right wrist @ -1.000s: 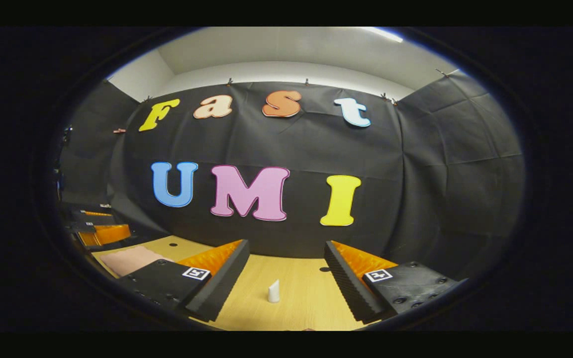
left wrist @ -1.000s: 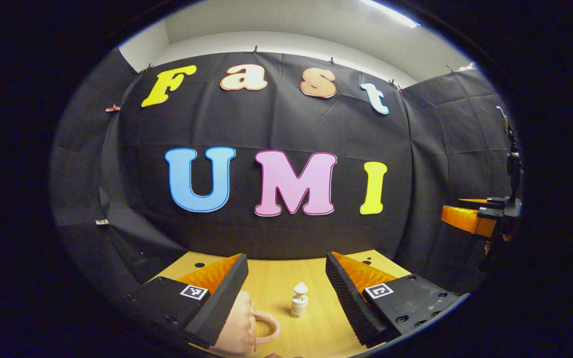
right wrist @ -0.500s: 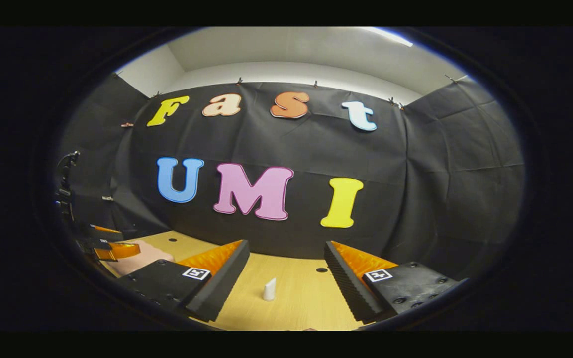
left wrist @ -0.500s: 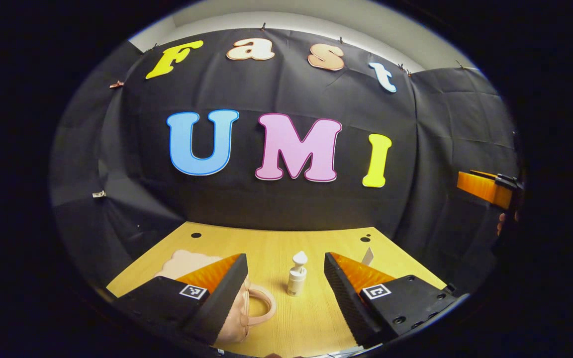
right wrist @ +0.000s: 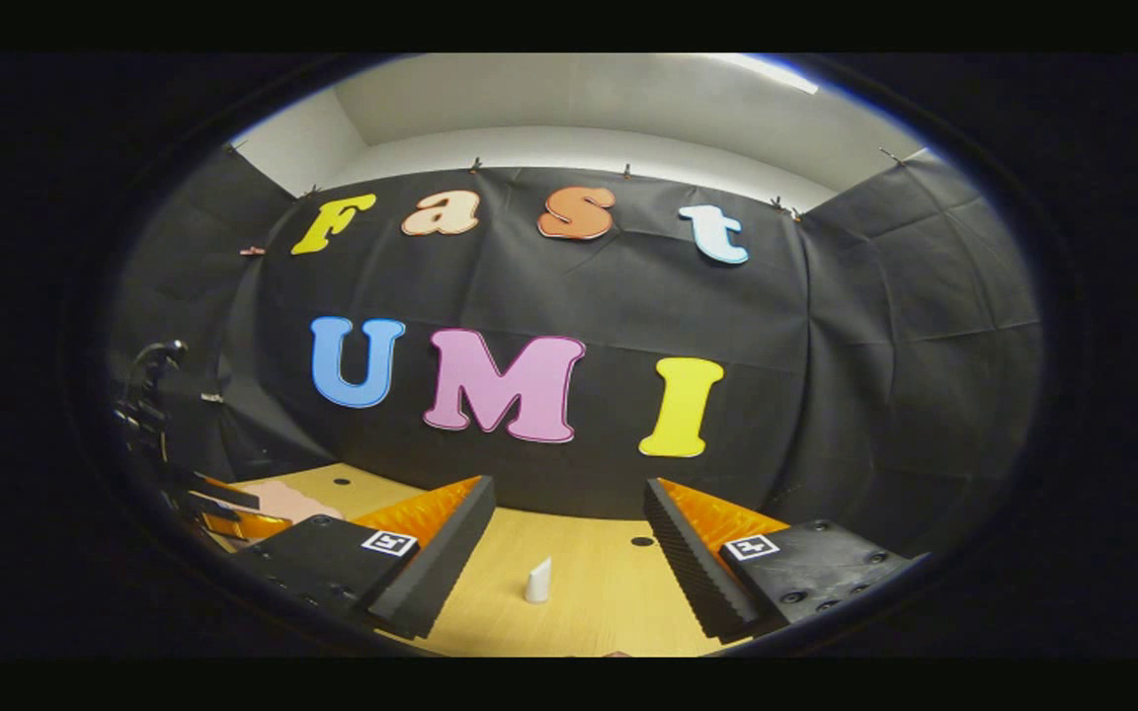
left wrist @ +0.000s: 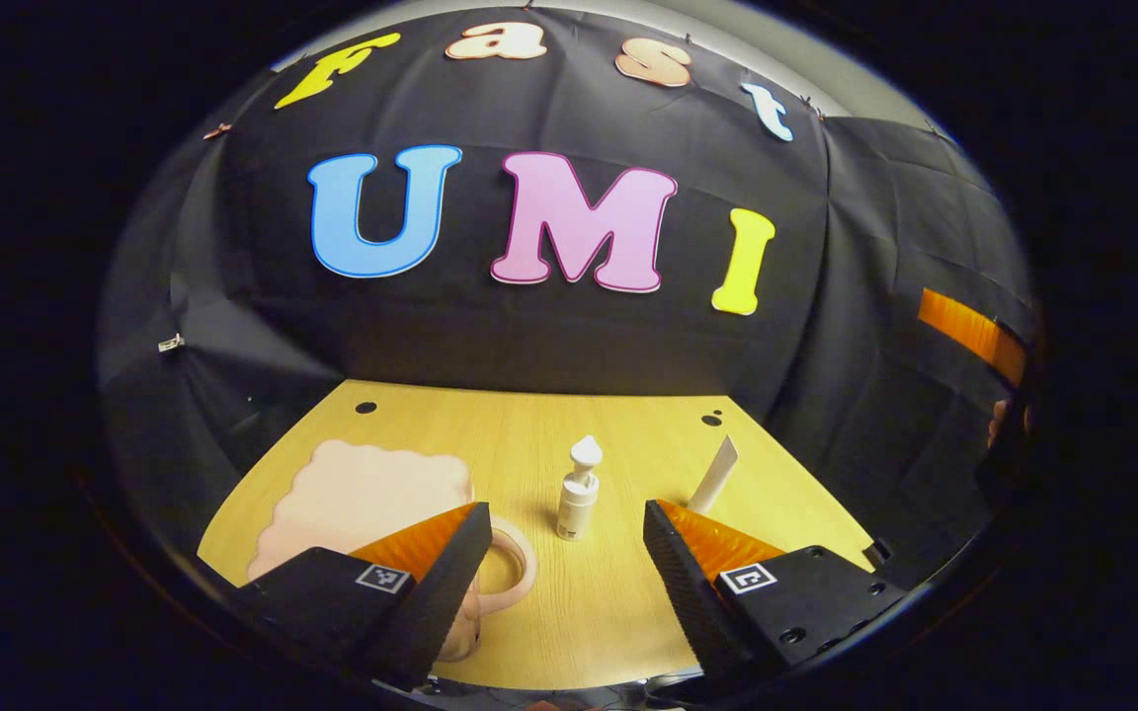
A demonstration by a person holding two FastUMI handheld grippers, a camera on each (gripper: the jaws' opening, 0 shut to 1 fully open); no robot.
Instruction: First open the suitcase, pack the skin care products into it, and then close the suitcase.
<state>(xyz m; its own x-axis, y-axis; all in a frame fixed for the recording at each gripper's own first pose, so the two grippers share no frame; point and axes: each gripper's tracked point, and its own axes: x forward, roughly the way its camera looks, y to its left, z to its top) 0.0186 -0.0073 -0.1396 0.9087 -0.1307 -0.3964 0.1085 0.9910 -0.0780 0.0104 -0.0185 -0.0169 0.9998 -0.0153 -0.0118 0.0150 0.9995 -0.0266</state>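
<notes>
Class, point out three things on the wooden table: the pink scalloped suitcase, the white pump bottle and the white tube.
Pink scalloped suitcase (left wrist: 362, 489): left gripper view, on its flat lid.
White pump bottle (left wrist: 577, 504): left gripper view, on its body, below the pump head.
White tube (right wrist: 537, 581): right gripper view, on its side.

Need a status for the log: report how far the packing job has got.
Done: nothing. The pink suitcase lies shut on the table. In hand: nothing; left tool and right tool are open and empty. Left: open it, pack the pump bottle and white tube, then close it.
</notes>
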